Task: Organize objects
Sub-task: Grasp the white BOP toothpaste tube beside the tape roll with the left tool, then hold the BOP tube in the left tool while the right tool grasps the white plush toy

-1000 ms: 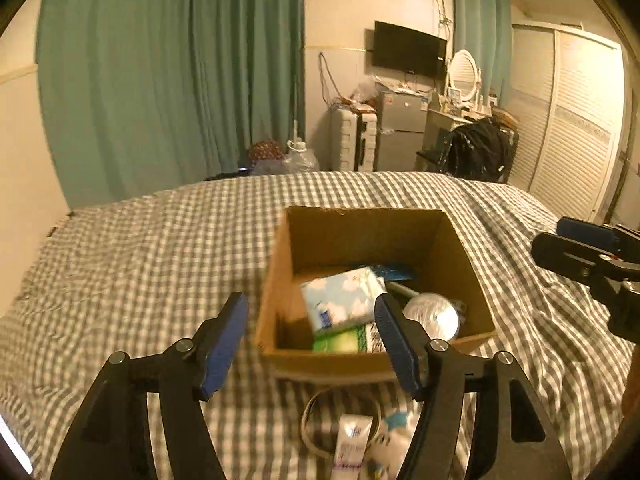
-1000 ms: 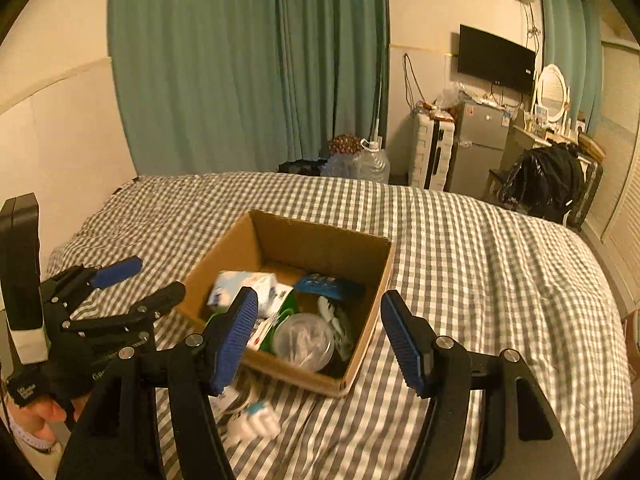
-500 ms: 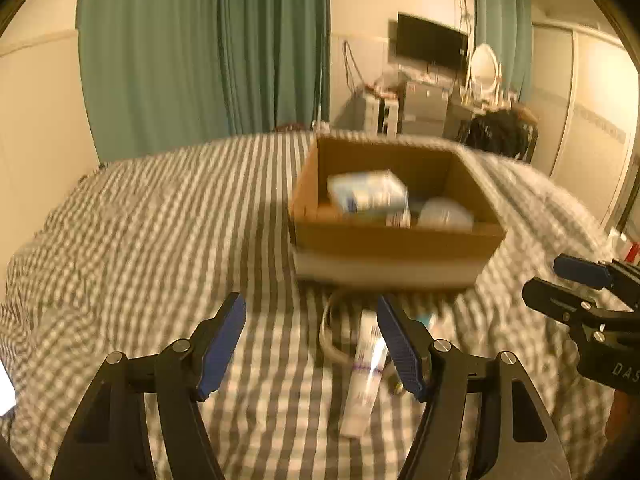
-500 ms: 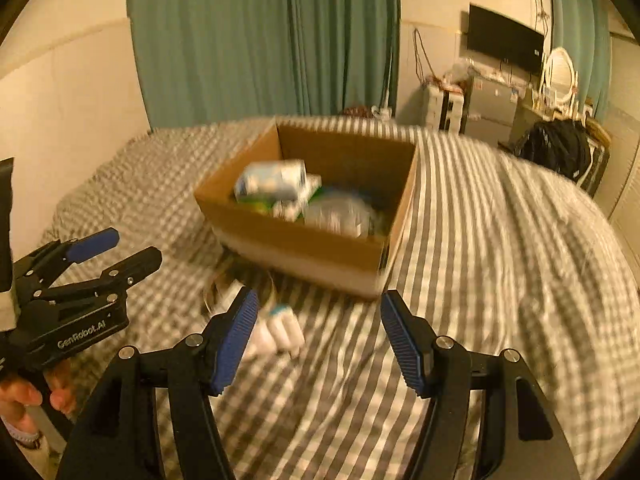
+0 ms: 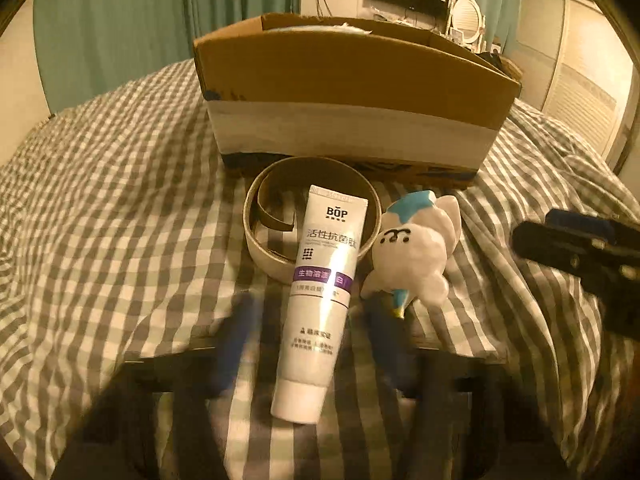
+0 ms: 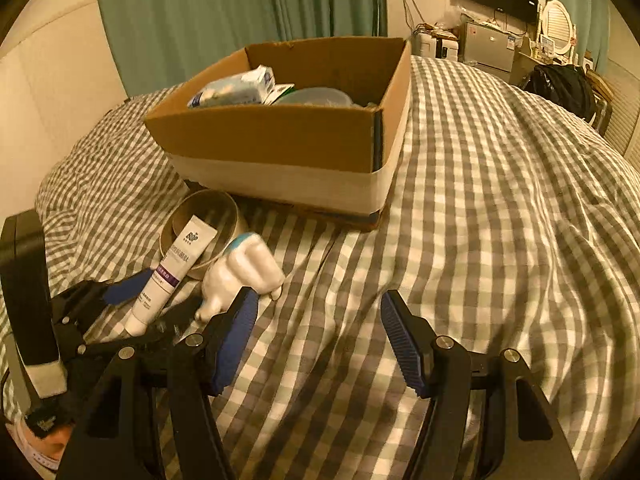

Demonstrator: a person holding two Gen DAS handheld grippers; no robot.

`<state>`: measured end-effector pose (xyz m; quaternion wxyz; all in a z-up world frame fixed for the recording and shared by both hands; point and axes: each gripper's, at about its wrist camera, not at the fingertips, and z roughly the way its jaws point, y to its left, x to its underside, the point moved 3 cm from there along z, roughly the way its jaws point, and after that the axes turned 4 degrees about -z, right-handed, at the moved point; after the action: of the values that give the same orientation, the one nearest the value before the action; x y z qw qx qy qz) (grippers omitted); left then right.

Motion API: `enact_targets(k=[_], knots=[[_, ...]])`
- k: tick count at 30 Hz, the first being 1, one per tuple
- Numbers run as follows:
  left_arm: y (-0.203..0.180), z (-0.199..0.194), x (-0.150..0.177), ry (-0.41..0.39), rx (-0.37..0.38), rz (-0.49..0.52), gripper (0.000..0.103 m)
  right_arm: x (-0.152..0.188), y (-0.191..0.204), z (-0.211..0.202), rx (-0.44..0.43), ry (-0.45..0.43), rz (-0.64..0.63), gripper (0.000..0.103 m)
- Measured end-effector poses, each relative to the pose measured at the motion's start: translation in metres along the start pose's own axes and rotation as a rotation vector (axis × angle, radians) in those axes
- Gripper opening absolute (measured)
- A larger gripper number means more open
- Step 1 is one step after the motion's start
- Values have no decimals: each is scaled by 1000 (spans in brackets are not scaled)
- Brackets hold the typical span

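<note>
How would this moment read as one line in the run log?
left gripper: open, straddling tube | right gripper: open, empty | toy, ring outside box

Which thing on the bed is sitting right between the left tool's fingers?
The white toothpaste tube with the purple band. The white and blue plush toy lies off to its right, and the cardboard ring lies beyond.

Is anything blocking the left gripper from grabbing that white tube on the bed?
Nothing visible does. The left gripper is open, a finger on each side of the white tube. The plush toy lies just beside the tube, close to one finger.
</note>
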<state>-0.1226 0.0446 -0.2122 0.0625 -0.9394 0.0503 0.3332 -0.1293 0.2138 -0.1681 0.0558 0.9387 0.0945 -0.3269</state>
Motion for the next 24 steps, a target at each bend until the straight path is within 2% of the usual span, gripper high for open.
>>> enact_targets(k=[2, 5, 7, 11, 15, 19, 24], knots=[[4, 0, -1, 6, 20, -18, 24, 0, 5, 2, -5, 5, -9, 64], [11, -7, -1, 2, 52, -26, 24, -1, 13, 4, -18, 6, -24, 65], [16, -17, 0, -6, 49, -10, 24, -3, 19, 6, -35, 6, -27, 71], [31, -33, -5, -44, 22, -9, 24, -11, 37, 12, -67, 5, -55, 79], [49, -36, -9, -66, -45, -5, 24, -17, 51, 32, -49, 44, -93, 79], [70, -28, -6, -36, -55, -52, 24, -23, 57, 53, -15, 81, -110, 82], [76, -21, -2, -8, -64, -59, 24, -24, 58, 70, -55, 108, -80, 82]])
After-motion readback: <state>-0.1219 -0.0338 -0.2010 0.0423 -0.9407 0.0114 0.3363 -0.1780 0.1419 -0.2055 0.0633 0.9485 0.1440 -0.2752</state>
